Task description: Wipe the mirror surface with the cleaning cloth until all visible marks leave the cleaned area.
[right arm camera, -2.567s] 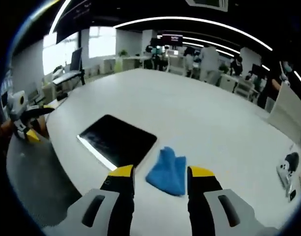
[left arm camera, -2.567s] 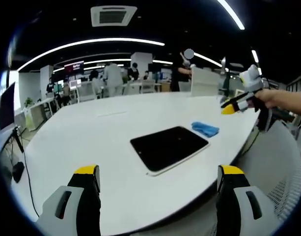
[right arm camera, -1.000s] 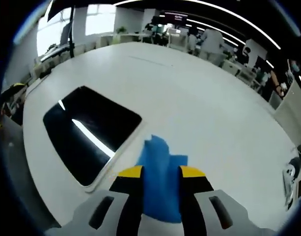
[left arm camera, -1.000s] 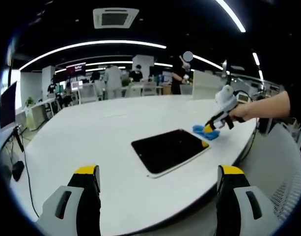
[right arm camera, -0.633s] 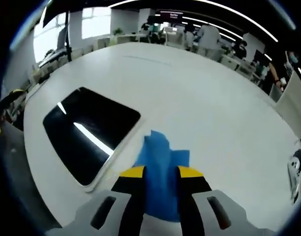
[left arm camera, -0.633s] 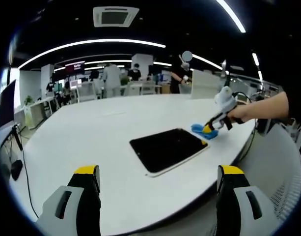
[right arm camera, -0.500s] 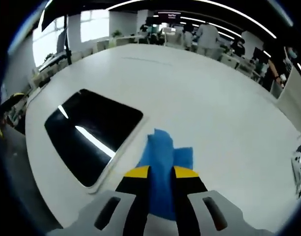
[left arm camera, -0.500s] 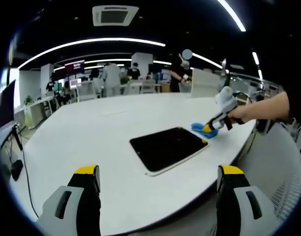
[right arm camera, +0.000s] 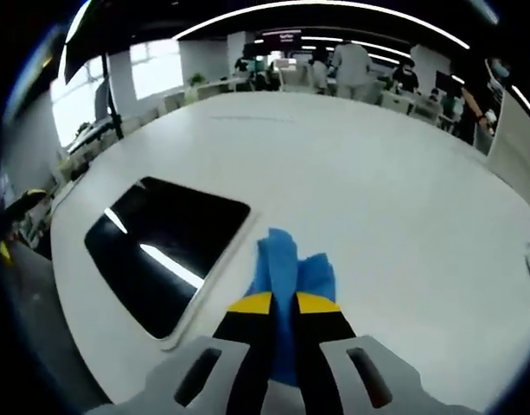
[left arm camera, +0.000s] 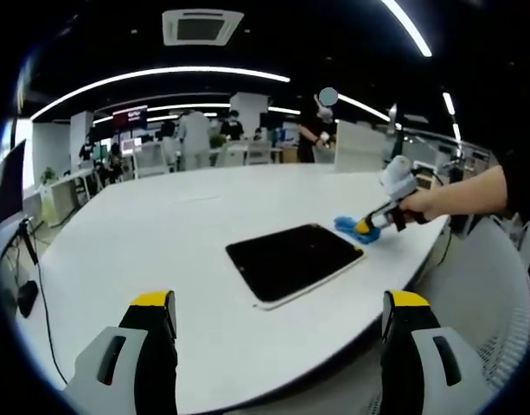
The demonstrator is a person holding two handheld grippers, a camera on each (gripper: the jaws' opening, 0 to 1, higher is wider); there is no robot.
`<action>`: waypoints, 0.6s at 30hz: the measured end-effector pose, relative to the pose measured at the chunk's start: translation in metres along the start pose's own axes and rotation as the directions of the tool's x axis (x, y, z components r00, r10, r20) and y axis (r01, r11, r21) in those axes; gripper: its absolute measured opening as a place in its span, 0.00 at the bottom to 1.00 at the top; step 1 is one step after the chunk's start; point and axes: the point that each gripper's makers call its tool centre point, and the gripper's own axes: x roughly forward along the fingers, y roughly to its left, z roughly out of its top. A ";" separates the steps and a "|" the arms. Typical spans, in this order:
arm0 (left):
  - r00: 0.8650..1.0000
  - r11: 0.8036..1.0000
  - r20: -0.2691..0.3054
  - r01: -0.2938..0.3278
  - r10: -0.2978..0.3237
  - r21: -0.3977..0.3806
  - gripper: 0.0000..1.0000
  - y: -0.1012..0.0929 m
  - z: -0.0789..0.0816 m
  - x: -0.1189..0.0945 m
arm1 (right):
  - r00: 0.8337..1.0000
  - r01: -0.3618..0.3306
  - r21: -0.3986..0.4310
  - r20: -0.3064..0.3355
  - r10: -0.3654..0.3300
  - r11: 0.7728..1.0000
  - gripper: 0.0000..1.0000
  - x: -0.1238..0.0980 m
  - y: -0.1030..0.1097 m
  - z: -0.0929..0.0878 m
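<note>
A dark mirror (left arm camera: 292,260) (right arm camera: 161,251) in a thin white frame lies flat on the white table (left arm camera: 161,233). A blue cleaning cloth (right arm camera: 286,259) (left arm camera: 347,228) sits beside the mirror's edge. In the right gripper view, my right gripper (right arm camera: 283,303) has its yellow-tipped jaws pinched on the cloth. The left gripper view shows that same gripper (left arm camera: 367,227) coming in from the right, held by a hand, its tip on the cloth. My left gripper (left arm camera: 277,303) hangs back at the table's near edge, jaws wide apart with nothing between them.
The table's curved edge (left arm camera: 403,285) runs close past the mirror. People and desks (left arm camera: 195,143) stand far behind the table. A mesh chair back (left arm camera: 498,294) sits at the right. A monitor (left arm camera: 9,186) stands at the left.
My right gripper came down onto the cloth and its jaws narrowed until they pinched it. The left gripper has stayed put.
</note>
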 end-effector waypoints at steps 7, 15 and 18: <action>1.000 1.000 -0.007 -0.009 0.009 0.000 0.99 0.001 -0.001 0.000 | 0.999 -0.011 -0.019 -0.036 0.010 1.000 0.01 0.001 -0.002 0.001; 1.000 1.000 -0.001 -0.009 0.009 0.004 0.99 0.001 0.000 0.000 | 1.000 -0.007 0.030 -0.022 0.007 1.000 0.00 -0.002 -0.004 0.002; 1.000 1.000 -0.004 -0.004 0.004 0.004 0.99 0.000 0.000 0.000 | 1.000 -0.014 0.046 -0.010 0.014 0.999 0.00 -0.006 -0.004 0.006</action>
